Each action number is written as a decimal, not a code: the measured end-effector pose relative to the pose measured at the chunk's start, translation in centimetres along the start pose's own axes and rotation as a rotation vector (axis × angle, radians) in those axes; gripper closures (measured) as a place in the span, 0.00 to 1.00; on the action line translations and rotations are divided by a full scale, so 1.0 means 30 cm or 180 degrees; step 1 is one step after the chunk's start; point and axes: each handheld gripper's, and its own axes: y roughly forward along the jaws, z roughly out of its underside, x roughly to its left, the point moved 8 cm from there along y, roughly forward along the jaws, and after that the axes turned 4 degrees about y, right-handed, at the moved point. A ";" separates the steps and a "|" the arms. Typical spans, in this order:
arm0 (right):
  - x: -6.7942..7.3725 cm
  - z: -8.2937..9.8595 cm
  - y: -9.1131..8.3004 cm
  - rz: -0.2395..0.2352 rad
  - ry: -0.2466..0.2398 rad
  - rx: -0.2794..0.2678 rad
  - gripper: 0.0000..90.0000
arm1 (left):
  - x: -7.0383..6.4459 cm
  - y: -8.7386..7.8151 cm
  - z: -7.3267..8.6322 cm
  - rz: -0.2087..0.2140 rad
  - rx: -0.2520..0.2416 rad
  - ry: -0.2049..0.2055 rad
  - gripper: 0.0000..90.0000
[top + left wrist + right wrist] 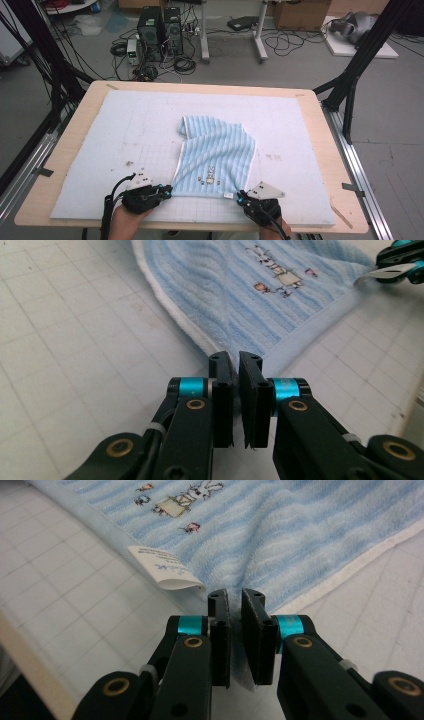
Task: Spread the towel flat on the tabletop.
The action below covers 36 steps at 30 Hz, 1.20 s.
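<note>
A light blue striped towel (pixel 216 154) with a small rabbit picture lies on the white gridded mat (pixel 125 130), its far end bunched and folded over. My left gripper (pixel 168 190) is shut on the towel's near left corner (pixel 235 362). My right gripper (pixel 239 195) is shut on the near right corner (pixel 237 597), beside a white label (pixel 165 570). The rabbit picture (pixel 277 272) shows in the left gripper view, as does the right gripper's tip (pixel 395 265) at the far edge. The towel's near hem runs stretched between the two grippers.
The mat covers a wooden table (pixel 75 125) whose front edge is just behind my hands. Black frame posts (pixel 360 60) stand at both back corners. Computer towers (pixel 160 30) and cables sit on the floor beyond the table.
</note>
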 end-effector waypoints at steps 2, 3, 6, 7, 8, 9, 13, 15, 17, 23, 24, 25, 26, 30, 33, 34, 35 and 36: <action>0.015 0.001 -0.014 -0.0028 -0.0040 -0.0038 0.91 | -0.013 -0.018 0.014 0.0032 -0.0023 -0.0040 0.93; 0.021 0.003 -0.021 -0.0030 -0.0055 -0.0059 0.91 | -0.023 -0.026 0.021 0.0048 -0.0038 -0.0044 0.93; 0.039 0.021 -0.046 -0.0046 -0.0083 -0.0077 0.91 | -0.056 -0.042 0.045 0.0076 -0.0040 0.0063 0.93; 0.046 0.029 -0.054 -0.0060 -0.0084 -0.0082 0.91 | -0.065 -0.048 0.055 0.0086 -0.0038 0.0082 0.93; 0.053 0.039 -0.064 -0.0078 -0.0094 -0.0089 0.91 | -0.076 -0.053 0.063 0.0099 -0.0053 0.0094 0.93; 0.059 0.048 -0.074 -0.0087 -0.0092 -0.0098 0.91 | -0.087 -0.060 0.072 0.0114 -0.0064 0.0115 0.93; 0.090 0.085 -0.118 -0.0154 -0.0108 -0.0116 0.91 | -0.136 -0.089 0.107 0.0188 -0.0117 0.0176 0.93; 0.103 0.102 -0.133 -0.0198 -0.0119 -0.0143 0.91 | -0.154 -0.101 0.114 0.0229 -0.0208 0.0145 0.93; 0.108 0.115 -0.142 -0.0224 -0.0090 -0.0184 0.90 | -0.166 -0.109 0.114 0.0252 -0.0301 0.0121 0.93; 0.046 0.037 -0.159 -0.0076 0.0335 -0.0566 0.43 | -0.087 -0.118 0.031 0.0010 -0.0652 -0.0093 0.54; 0.032 0.016 -0.157 -0.0001 0.0369 -0.0601 0.40 | -0.068 -0.114 0.011 -0.0001 -0.0670 -0.0132 0.52; 0.021 -0.004 -0.151 0.0029 0.0394 -0.0622 0.38 | -0.050 -0.108 -0.011 -0.0004 -0.0703 -0.0141 0.50; 0.010 -0.024 -0.139 0.0055 0.0399 -0.0631 0.35 | -0.030 -0.099 -0.033 -0.0011 -0.0706 -0.0148 0.50; -0.037 -0.096 -0.057 0.0144 0.0430 -0.0586 0.34 | 0.062 -0.029 -0.115 -0.0003 -0.0628 -0.0252 0.50; -0.076 -0.119 0.026 0.0308 0.0378 -0.0306 0.44 | 0.112 0.039 -0.149 -0.0019 -0.0485 -0.0367 0.51; -0.087 -0.115 0.051 0.0343 0.0365 -0.0180 0.49 | 0.116 0.059 -0.151 -0.0023 -0.0401 -0.0374 0.51; -0.094 -0.109 0.073 0.0349 0.0375 -0.0079 0.54 | 0.111 0.078 -0.152 -0.0008 -0.0332 -0.0391 0.52; -0.097 -0.099 0.092 0.0318 0.0407 0.0018 0.57 | 0.099 0.094 -0.149 0.0031 -0.0262 -0.0366 0.54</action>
